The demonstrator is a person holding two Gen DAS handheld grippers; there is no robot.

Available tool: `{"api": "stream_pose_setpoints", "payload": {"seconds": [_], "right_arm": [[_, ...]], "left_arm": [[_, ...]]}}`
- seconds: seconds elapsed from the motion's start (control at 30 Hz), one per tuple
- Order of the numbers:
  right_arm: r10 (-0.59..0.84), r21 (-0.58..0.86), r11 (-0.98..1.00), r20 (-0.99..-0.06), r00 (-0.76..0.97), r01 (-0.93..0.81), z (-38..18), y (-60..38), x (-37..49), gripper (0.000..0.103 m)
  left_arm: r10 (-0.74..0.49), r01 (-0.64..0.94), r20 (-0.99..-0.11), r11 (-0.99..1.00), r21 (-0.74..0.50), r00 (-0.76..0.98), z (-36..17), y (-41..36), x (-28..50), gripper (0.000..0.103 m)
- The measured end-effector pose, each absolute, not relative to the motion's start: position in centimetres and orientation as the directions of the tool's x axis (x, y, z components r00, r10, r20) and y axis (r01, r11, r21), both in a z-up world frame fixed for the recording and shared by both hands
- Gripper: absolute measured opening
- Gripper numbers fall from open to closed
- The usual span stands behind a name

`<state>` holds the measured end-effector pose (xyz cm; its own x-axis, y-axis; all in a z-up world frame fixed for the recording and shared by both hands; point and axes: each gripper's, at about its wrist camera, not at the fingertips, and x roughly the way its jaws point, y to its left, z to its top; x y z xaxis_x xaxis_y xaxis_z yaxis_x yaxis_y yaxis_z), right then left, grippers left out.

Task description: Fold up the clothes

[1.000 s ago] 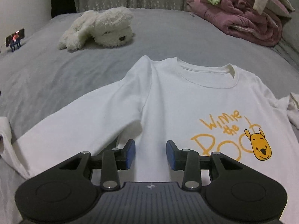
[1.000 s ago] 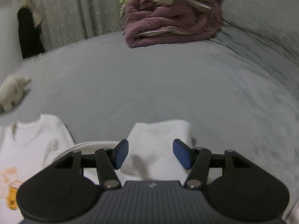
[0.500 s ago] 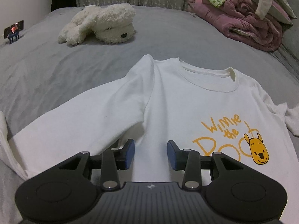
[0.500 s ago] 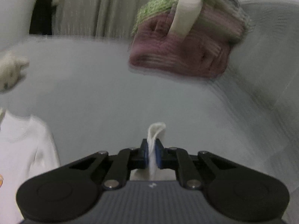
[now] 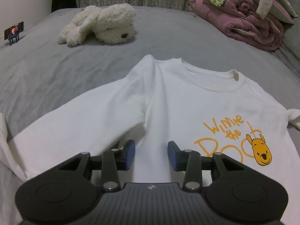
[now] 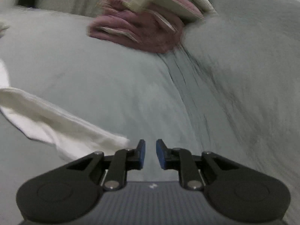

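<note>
My right gripper (image 6: pixel 150 152) just released the soft sweatshirt's (image 5: pixel 168 101) sleeve (image 6: pixel 61 131), fingers narrowly apart; my left gripper (image 5: pixel 151 154) hovers half-open above its hem.

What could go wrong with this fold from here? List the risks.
1. The right gripper has just been opening slightly; nothing sits between its blue pads, and the white sleeve lies crumpled to its left, so a fold may start uneven.
2. The left gripper stands open over the white long-sleeved Pooh-print sweatshirt, gripping nothing; a pull elsewhere could drag the garment.
3. The sleeve is bunched; folding now may lock in creases.
</note>
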<state>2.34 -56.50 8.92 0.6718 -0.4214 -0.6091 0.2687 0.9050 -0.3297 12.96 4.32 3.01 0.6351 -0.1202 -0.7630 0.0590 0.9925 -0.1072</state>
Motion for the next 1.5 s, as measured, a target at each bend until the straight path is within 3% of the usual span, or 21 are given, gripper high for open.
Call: {"api": "stream_pose_setpoints", "payload": {"seconds": [0.07, 0.13, 0.2, 0.27, 0.37, 0.5, 0.67, 0.73, 0.8, 0.83, 0.9, 0.97, 1.1, 1.3, 1.37, 1.43, 1.47, 1.5], "right_arm": [[-0.364, -0.206, 0.93, -0.621, 0.694, 0.304, 8.4, -57.1, 1.0, 0.015], [-0.325, -0.164, 0.943, -0.635, 0.701, 0.289, 8.5, -56.4, 1.7, 0.024], [-0.273, -0.125, 0.959, -0.653, 0.707, 0.255, 8.6, -55.6, 3.5, 0.04], [-0.211, -0.079, 0.974, -0.669, 0.713, 0.214, 8.6, -54.6, 5.8, 0.043], [-0.129, 0.056, 0.968, -0.728, 0.674, 0.245, 8.2, -54.1, 10.2, 0.06], [-0.09, 0.273, 0.824, -0.803, 0.589, 0.497, 7.1, -56.1, 15.3, 0.06], [-0.201, 0.135, 0.728, -0.895, 0.398, 0.672, 4.7, -57.0, 19.2, 0.059], [-0.237, 0.088, 0.736, -0.896, 0.376, 0.672, 4.2, -56.3, 19.8, 0.048], [-0.273, 0.061, 0.754, -0.877, 0.395, 0.655, 4.7, -55.3, 19.6, 0.01], [-0.274, 0.082, 0.756, -0.861, 0.428, 0.649, 5.4, -55.3, 19.0, 0.006], [-0.269, 0.182, 0.767, -0.779, 0.566, 0.615, 8.0, -55.3, 17.3, 0.006], [-0.243, 0.304, 0.796, -0.631, 0.737, 0.524, 11.6, -54.9, 14.0, 0.006], [-0.231, 0.347, 0.855, -0.411, 0.882, 0.385, 15.5, -53.1, 5.8, 0.003], [-0.292, 0.269, 0.76, -0.672, 0.681, 0.591, 7.8, -56.4, 0.6, 0.004], [-0.265, 0.263, 0.756, -0.714, 0.648, 0.599, 5.9, -56.7, 0.8, 0.011], [-0.241, 0.26, 0.777, -0.718, 0.653, 0.573, 5.4, -56.4, 2.3, 0.029], [-0.225, 0.26, 0.794, -0.715, 0.662, 0.55, 5.4, -56.1, 3.6, 0.047], [-0.215, 0.261, 0.802, -0.714, 0.667, 0.537, 5.5, -55.8, 4.7, 0.053]], "left_arm": [[-0.116, 0.065, -0.762, 0.993, -0.098, 0.637, 3.0, 4.2, 13.0, 0.038], [-0.111, 0.068, -0.761, 0.994, -0.087, 0.639, 2.9, 4.1, 13.0, 0.038], [-0.106, 0.071, -0.759, 0.994, -0.079, 0.642, 2.9, 3.9, 13.0, 0.039], [-0.103, 0.071, -0.758, 0.995, -0.075, 0.644, 2.8, 3.9, 13.0, 0.039], [-0.105, 0.072, -0.757, 0.994, -0.076, 0.645, 2.8, 3.9, 13.0, 0.039], [-0.109, 0.079, -0.757, 0.994, -0.075, 0.645, 2.8, 4.0, 13.1, 0.039], [-0.112, 0.088, -0.756, 0.993, -0.072, 0.645, 2.8, 4.1, 13.1, 0.039], [-0.113, 0.091, -0.755, 0.993, -0.071, 0.646, 2.8, 4.1, 13.1, 0.039], [-0.114, 0.09, -0.755, 0.993, -0.073, 0.645, 2.8, 4.1, 13.1, 0.04], [-0.115, 0.09, -0.755, 0.993, -0.074, 0.645, 2.8, 4.1, 13.1, 0.04], [-0.115, 0.09, -0.755, 0.993, -0.075, 0.645, 2.8, 4.1, 13.1, 0.04], [-0.115, 0.089, -0.755, 0.993, -0.076, 0.645, 2.8, 4.1, 13.1, 0.04], [-0.116, 0.087, -0.756, 0.993, -0.078, 0.644, 2.9, 4.1, 13.1, 0.039], [-0.108, 0.085, -0.754, 0.994, -0.07, 0.648, 2.8, 4.0, 13.1, 0.04], [-0.107, 0.082, -0.754, 0.994, -0.07, 0.648, 2.8, 3.9, 13.1, 0.039], [-0.107, 0.085, -0.754, 0.994, -0.068, 0.648, 2.8, 3.9, 13.1, 0.04], [-0.107, 0.086, -0.754, 0.994, -0.067, 0.648, 2.8, 3.9, 13.2, 0.04], [-0.107, 0.087, -0.754, 0.994, -0.066, 0.649, 2.8, 3.9, 13.2, 0.04]]}}
